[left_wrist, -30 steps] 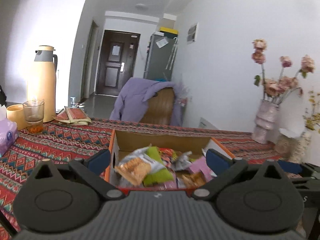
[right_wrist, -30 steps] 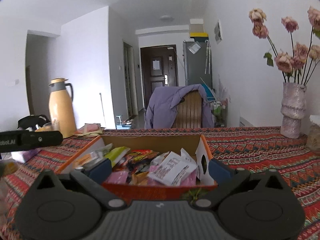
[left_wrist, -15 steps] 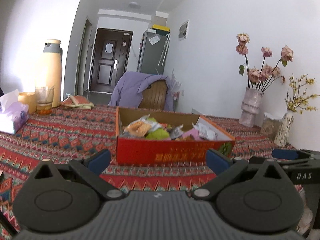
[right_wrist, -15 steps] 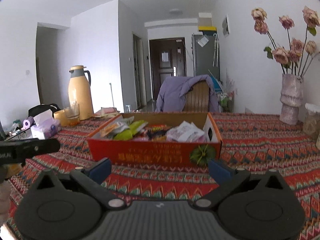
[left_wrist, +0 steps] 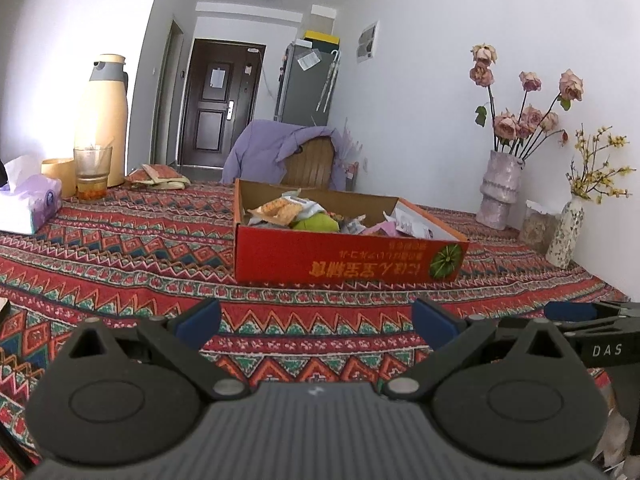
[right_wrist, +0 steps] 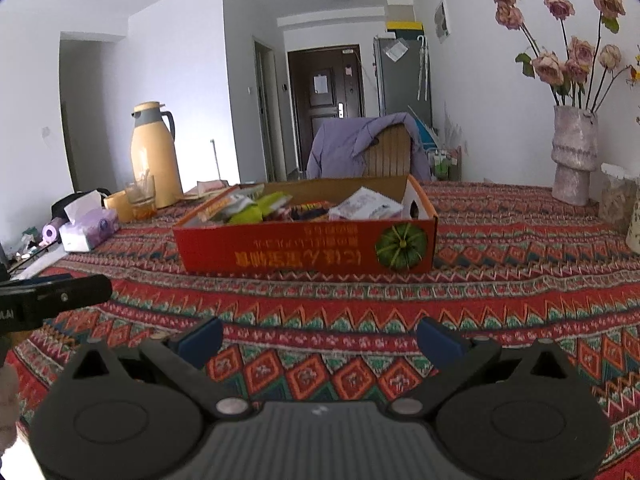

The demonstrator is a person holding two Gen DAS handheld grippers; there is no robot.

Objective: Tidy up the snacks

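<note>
Left hand-held gripper (left_wrist: 316,316) hovered over the near part of the worktop (left_wrist: 120,248), fingers spread apart, nothing between them. Right hand-held gripper (right_wrist: 320,334) likewise spread and empty, beside the left. Box (left_wrist: 344,258) of snacks (left_wrist: 296,214) sat mid-worktop, well apart from both, with a bare band of patterned cloth between. Open cloth also left and right of the box. Along the far-left edge: tissue pack (left_wrist: 30,206), glass (left_wrist: 92,172), cup (left_wrist: 60,174) and flask (left_wrist: 106,120) clustered close. At the far-right corner against the wall: vase (left_wrist: 500,190) of roses, a smaller vase (left_wrist: 566,232), a jar (left_wrist: 538,226) between them. Near worktop edge hidden under both gripper bodies. Snack wrappers heaped and overlapping, labels unreadable. Chair (left_wrist: 310,162) behind the box draped in a purple jacket (left_wrist: 260,150).
</note>
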